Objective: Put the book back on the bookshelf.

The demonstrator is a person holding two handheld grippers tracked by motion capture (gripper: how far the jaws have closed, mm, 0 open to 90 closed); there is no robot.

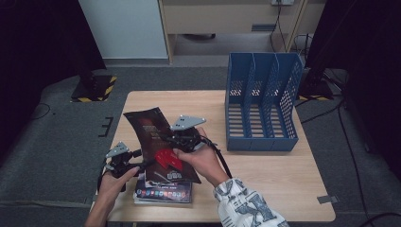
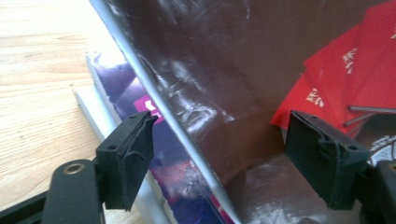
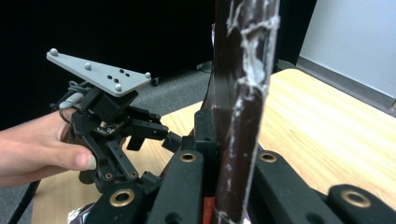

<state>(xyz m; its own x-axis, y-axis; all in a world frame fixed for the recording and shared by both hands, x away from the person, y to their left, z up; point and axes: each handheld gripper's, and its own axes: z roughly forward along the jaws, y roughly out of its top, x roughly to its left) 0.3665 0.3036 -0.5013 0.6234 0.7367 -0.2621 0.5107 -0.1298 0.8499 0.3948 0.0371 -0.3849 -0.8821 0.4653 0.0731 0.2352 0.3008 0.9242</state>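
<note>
Right gripper (image 1: 176, 138) clamping dark magazine (image 1: 151, 135) (lifted), blue file rack (image 1: 262, 101) behind

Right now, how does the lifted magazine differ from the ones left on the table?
The dark magazine is raised and bowed, its edge clamped in the right gripper; the stacked magazines lie flat on the table. The dark magazine's cover is brown-black with red fans; the stack's top cover is purple. The left gripper stands open around the lifted one's edge, not around the stack. All have glossy covers.
</note>
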